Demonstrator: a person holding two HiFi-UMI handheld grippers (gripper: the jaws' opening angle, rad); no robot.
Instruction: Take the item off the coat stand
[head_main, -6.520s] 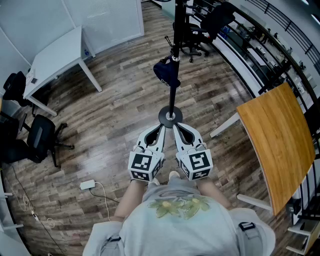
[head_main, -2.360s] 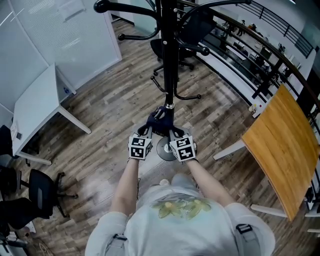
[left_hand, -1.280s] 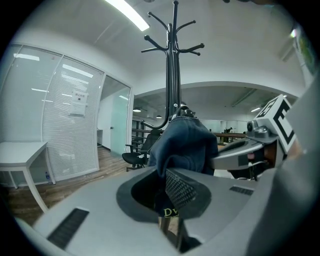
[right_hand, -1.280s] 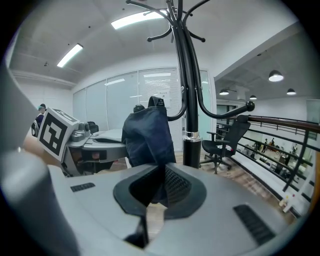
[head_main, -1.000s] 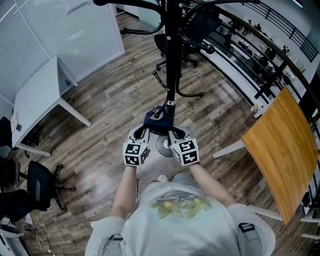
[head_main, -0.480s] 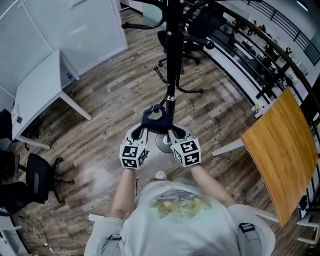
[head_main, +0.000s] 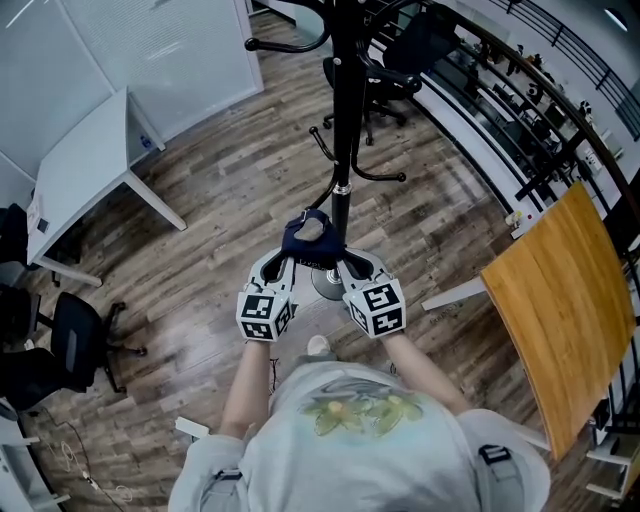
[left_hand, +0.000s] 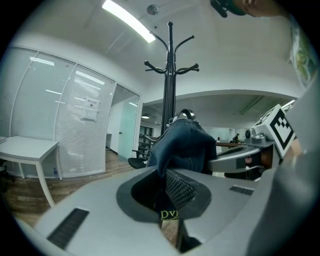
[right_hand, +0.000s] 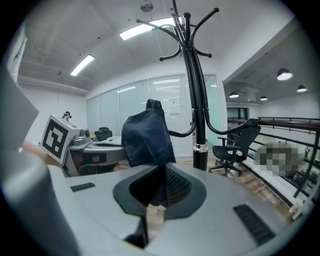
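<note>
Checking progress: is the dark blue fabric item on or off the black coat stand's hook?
On. A hook of the black coat stand curves into the dark blue fabric item, its tip poking out on top.

Under me runs a wood-plank floor (head_main: 230, 200). To my left stand a white table (head_main: 85, 160) and a black office chair (head_main: 75, 340); to my right, a wooden tabletop (head_main: 560, 300). Glass partitions (left_hand: 80, 125) with blinds lie ahead, and a strip light (left_hand: 127, 20) glows overhead.
</note>
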